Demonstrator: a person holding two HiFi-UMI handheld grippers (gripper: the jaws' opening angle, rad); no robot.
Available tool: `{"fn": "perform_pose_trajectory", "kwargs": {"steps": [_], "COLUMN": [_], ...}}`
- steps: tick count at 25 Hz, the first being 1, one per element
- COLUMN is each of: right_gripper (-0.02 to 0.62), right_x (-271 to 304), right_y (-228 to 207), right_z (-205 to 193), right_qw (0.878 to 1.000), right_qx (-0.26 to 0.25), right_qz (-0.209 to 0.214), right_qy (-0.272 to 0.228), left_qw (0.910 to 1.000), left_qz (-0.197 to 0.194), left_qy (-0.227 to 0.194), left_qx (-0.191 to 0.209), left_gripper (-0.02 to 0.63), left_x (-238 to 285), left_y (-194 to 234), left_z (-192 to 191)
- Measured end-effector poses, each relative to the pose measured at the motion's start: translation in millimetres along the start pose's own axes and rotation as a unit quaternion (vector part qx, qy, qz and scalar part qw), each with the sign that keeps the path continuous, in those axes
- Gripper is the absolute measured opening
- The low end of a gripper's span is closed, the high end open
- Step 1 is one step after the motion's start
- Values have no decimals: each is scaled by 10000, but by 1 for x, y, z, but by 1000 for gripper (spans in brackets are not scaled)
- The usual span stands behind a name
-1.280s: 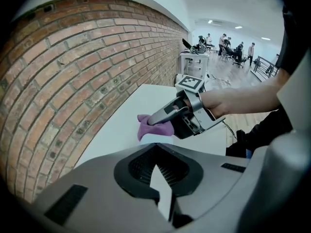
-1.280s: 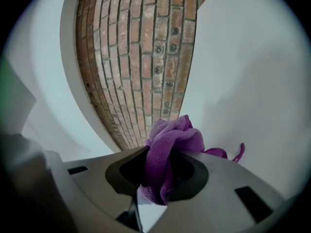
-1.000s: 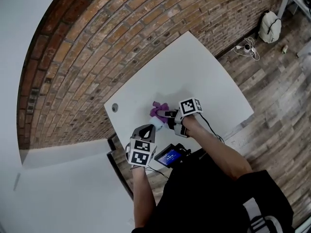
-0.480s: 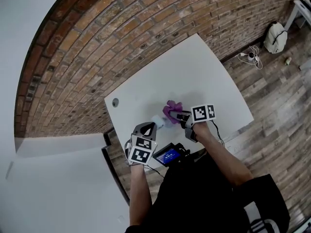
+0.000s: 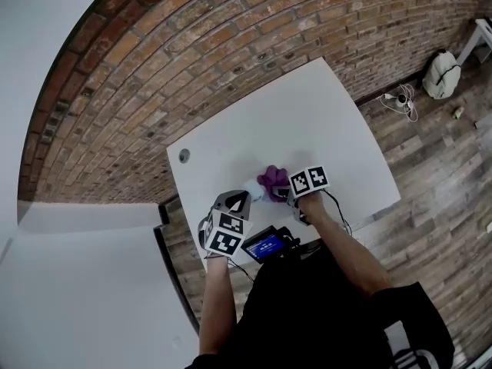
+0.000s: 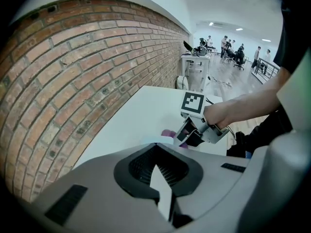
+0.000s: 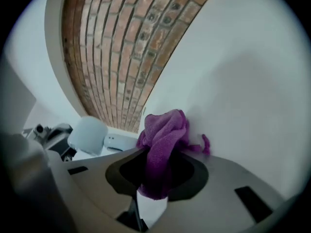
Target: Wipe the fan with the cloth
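Right gripper (image 7: 153, 200) lowered and rolled since earlier frames, cloth (image 7: 163, 135) carried along; left gripper (image 6: 163, 198) kept in place. Right jaws clamped on purple cloth, bunch left sticking out in front. Left jaws closed together beside pale blue fan (image 7: 88, 134); grip on it not confirmed. Fan seen low at near edge of white table (image 5: 307, 121), between both grippers, just beside cloth. Step judged: cloth being brought onto fan. Next: cloth to be pressed on fan body and drawn across, fan kept steady.
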State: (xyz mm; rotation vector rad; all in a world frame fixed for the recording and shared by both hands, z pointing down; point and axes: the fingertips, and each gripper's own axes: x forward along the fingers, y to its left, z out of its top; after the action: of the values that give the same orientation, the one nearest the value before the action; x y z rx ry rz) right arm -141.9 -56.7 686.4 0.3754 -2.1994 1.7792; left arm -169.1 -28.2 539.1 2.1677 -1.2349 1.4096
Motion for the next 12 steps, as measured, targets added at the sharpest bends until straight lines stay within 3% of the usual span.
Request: {"fn": "perform_pose_trajectory", "kwargs": {"steps": [2, 4, 8, 12], "right_gripper": [94, 94, 94, 94], "right_x": [-7, -15, -7, 20], "right_y": [-8, -7, 14, 8], "right_z": [0, 23, 73, 48], "right_qw": [9980, 9959, 9957, 9979], "right_qx": [-450, -699, -664, -622], "right_qz": [-387, -568, -169, -179], "right_qy": [197, -78, -627, 66], "left_qw": [10000, 10000, 9999, 9997], "left_qz": [-10, -17, -34, -44], "left_qy": [4, -28, -127, -194], "left_qx": [-19, -45, -93, -134], "left_gripper": [0, 0, 0, 0], "left_x": [-1, -1, 0, 0], "left_y": [0, 0, -1, -2], "left_z": [-1, -1, 1, 1]}}
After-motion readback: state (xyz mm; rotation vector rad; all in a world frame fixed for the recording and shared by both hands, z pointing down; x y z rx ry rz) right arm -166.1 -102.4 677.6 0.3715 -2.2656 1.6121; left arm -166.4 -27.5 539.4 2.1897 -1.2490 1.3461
